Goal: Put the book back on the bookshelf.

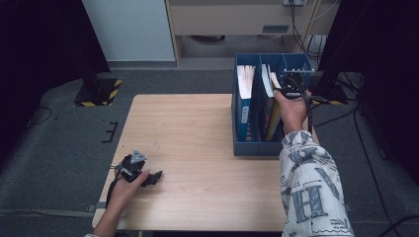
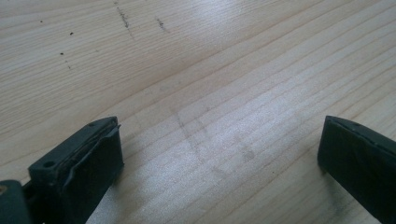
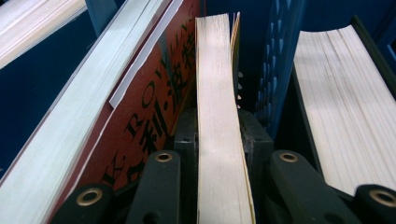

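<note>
A blue file box point(image 1: 257, 147) stands at the table's right side with books upright in its compartments. My right gripper point(image 1: 291, 84) reaches down into the middle compartment. In the right gripper view my right gripper point(image 3: 218, 126) is shut on a thin book point(image 3: 217, 70) with cream page edges, one pad on each cover. A red-covered book point(image 3: 154, 102) leans against its left side. My left gripper point(image 1: 153, 177) rests on the table near the front left corner. In the left gripper view my left gripper point(image 2: 219, 154) stands open over bare wood.
A blue-spined book point(image 1: 244, 94) fills the box's left compartment. Beyond a perforated blue divider point(image 3: 280, 70), another book point(image 3: 341, 102) shows its page edges. The wooden table point(image 1: 197, 138) is bare between my hands. Cables point(image 1: 365, 123) lie on the grey floor at right.
</note>
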`<state>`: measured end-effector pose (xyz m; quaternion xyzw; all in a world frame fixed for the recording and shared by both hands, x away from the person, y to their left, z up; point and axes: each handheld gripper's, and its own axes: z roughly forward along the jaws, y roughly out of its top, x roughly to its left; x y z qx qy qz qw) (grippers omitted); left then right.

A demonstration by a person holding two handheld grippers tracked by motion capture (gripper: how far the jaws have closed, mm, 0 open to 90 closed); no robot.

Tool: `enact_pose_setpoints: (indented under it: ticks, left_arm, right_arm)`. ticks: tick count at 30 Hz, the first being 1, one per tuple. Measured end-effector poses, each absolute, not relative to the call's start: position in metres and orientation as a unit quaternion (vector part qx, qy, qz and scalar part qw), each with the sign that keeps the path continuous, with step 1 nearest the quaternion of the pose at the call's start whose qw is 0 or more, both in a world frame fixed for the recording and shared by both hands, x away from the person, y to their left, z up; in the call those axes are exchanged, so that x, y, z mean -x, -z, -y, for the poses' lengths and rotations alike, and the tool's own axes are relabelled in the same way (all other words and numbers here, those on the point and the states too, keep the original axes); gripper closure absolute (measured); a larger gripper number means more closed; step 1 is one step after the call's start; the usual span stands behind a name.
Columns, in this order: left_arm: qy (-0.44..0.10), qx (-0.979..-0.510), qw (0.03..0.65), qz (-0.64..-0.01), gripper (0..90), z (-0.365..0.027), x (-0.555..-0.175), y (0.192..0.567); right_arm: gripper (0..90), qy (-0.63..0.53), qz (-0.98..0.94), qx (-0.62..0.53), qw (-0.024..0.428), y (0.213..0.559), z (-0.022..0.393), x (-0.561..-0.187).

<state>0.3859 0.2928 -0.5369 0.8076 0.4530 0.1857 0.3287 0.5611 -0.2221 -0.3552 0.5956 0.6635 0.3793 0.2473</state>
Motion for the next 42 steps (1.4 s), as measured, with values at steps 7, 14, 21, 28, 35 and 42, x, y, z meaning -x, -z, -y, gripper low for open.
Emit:
enact_pose_setpoints:
  ticks: [7, 14, 21, 28, 35, 42]
  left_arm:
    - [-0.186, -0.808, 0.329, -0.453, 0.0, -0.293, -0.386, 0.537]
    - [-0.186, -0.807, 0.329, -0.453, 0.0, -0.293, -0.386, 0.537]
    - [-0.185, -0.808, 0.328, -0.453, 0.0, -0.293, -0.386, 0.537]
    - [-0.185, -0.808, 0.328, -0.453, 0.0, -0.293, -0.386, 0.537]
    - [-0.185, -0.808, 0.328, -0.452, 0.0, -0.293, -0.386, 0.537]
    - [-0.185, -0.808, 0.329, -0.452, 0.0, -0.293, -0.386, 0.537]
  right_arm:
    - [71.5, -0.378, -0.668, -0.590, 0.249, 0.350, 0.222, -0.555]
    - [74.3, -0.363, -0.683, -0.582, 0.252, 0.346, 0.218, -0.549]
    - [75.5, -0.352, -0.681, -0.584, 0.266, 0.344, 0.214, -0.553]
    - [75.5, -0.354, -0.671, -0.588, 0.279, 0.347, 0.215, -0.565]
    - [75.4, -0.350, -0.670, -0.592, 0.281, 0.346, 0.215, -0.576]
    - [75.3, -0.353, -0.665, -0.596, 0.280, 0.347, 0.214, -0.579]
